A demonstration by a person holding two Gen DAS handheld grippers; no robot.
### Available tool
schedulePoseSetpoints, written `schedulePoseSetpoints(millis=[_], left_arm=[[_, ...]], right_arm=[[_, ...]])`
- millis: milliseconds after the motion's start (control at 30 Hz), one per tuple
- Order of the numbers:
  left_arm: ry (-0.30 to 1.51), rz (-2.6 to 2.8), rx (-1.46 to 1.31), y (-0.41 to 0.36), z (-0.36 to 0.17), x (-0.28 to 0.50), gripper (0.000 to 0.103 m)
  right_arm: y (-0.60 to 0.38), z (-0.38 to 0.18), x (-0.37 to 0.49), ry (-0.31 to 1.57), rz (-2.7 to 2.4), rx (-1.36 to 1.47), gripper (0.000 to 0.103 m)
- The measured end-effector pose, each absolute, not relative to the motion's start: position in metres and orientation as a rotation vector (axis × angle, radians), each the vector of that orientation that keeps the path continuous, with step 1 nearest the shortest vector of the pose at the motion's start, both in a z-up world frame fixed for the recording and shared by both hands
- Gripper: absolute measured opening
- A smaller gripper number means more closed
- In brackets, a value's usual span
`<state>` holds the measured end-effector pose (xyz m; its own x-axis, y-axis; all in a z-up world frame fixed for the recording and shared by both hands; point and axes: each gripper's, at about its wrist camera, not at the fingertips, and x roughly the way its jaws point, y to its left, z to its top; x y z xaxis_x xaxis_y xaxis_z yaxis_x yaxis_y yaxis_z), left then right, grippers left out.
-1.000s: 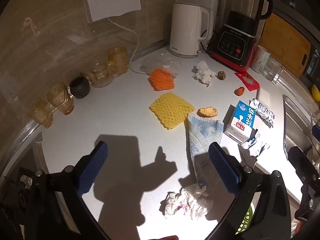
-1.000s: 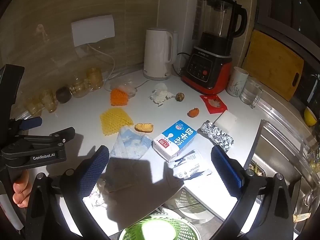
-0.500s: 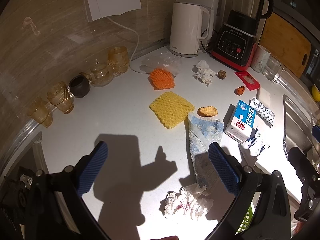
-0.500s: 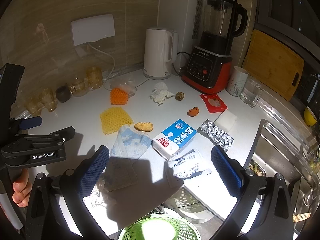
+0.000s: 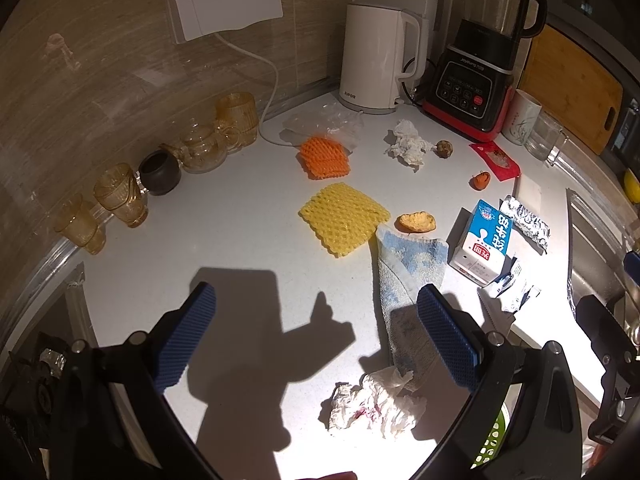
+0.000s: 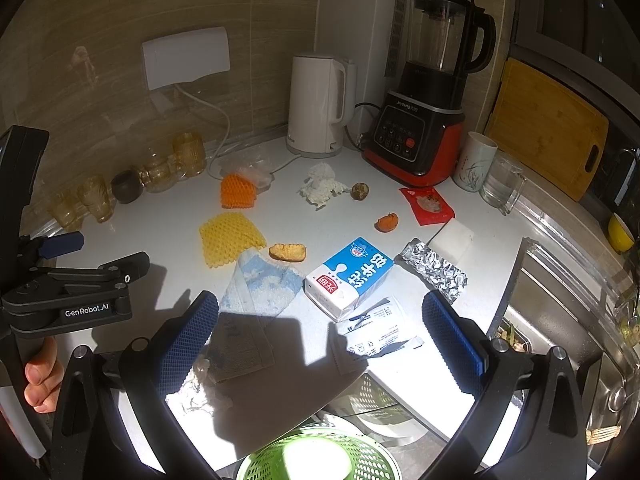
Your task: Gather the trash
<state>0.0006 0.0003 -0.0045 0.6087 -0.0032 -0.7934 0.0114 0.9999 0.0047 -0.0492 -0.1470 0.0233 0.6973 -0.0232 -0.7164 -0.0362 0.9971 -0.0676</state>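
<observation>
Holding both claws above the counter (image 5: pixel 132 264), we keep the left gripper (image 5: pixel 316 344) and the right gripper (image 6: pixel 320 340) spread wide, with nothing between their jaws. The trash lies on the counter: a crumpled tissue (image 5: pixel 372 408) at the near edge beside a cloth (image 5: pixel 408 276), a milk carton (image 6: pixel 352 280) right of the cloth, and foil (image 6: pixel 434 270) nearer the sink (image 6: pixel 560 320). A green basket (image 6: pixel 316 456) sits below the edge.
</observation>
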Motion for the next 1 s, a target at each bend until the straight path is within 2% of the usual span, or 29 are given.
schedulePoseSetpoints(millis=[1000], left_arm=[[0.918,-0.006,0.011,-0.0004,-0.0063,-0.0003,0.096]], right_arm=[[-0.1506,0.0210,-0.0495,0.806,0.005,-0.081,0.101]])
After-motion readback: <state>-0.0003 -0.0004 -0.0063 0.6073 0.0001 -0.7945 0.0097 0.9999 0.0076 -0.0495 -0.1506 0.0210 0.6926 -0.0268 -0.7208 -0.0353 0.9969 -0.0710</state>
